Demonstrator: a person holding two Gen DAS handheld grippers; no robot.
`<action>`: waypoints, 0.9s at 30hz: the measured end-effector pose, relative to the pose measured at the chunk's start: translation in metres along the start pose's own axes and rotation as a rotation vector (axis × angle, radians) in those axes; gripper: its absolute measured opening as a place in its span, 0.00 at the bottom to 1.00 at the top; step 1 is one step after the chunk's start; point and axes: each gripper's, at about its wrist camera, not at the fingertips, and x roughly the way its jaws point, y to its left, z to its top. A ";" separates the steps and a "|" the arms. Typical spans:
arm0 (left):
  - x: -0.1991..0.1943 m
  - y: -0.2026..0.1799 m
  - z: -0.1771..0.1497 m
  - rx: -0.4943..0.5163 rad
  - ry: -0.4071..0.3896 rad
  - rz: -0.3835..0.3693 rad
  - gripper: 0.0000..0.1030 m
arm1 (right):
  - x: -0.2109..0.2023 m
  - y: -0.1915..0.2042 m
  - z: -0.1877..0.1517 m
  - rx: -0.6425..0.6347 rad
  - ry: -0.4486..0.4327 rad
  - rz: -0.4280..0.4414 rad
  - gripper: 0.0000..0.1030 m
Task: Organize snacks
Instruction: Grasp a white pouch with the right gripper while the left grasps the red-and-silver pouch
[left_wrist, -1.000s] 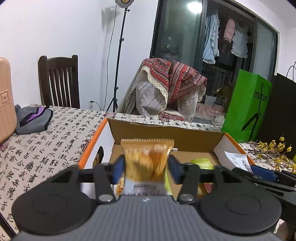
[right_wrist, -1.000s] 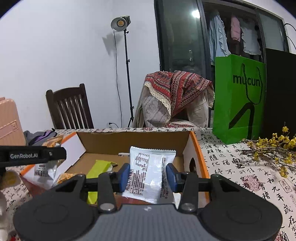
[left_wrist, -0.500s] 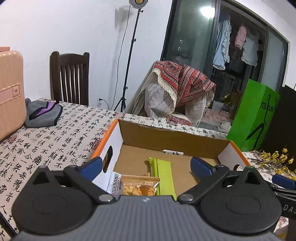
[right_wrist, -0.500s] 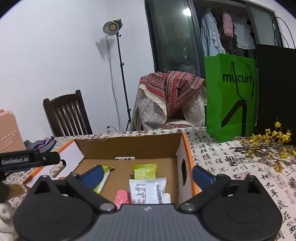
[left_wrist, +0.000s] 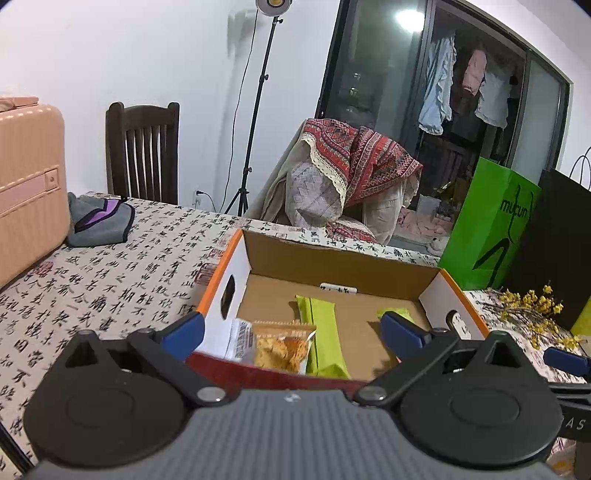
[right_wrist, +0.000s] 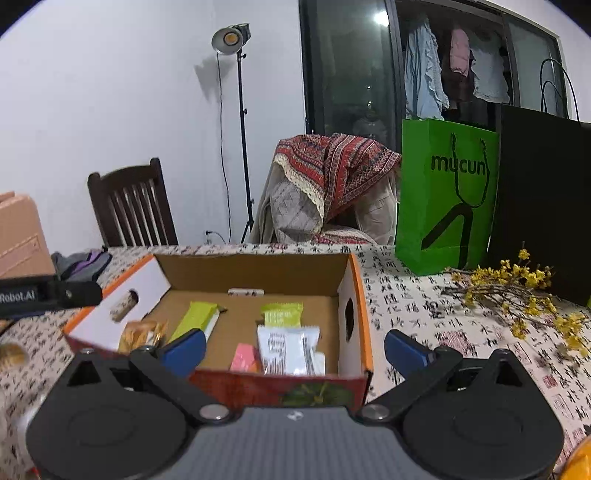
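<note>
Two grippers, left gripper and right gripper, I hold spread wide with nothing between their fingers, before the cardboard box. Inside it: orange snack at 9 o'clock, white packet at 5 o'clock.

Your studio lamp lights the white wall evenly and throws its own shadow there. A ceiling light glares in the dark window. Fisheye bends your edges; the right view is slightly blurred.
</note>
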 end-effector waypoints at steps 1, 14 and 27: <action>-0.004 0.001 -0.002 0.004 0.001 0.002 1.00 | -0.003 0.002 -0.003 -0.006 0.007 0.004 1.00; -0.044 0.017 -0.037 0.034 0.021 0.005 1.00 | -0.034 0.017 -0.049 -0.036 0.103 0.040 1.00; -0.073 0.036 -0.076 0.037 0.050 0.035 1.00 | -0.037 0.023 -0.107 0.006 0.250 0.013 0.98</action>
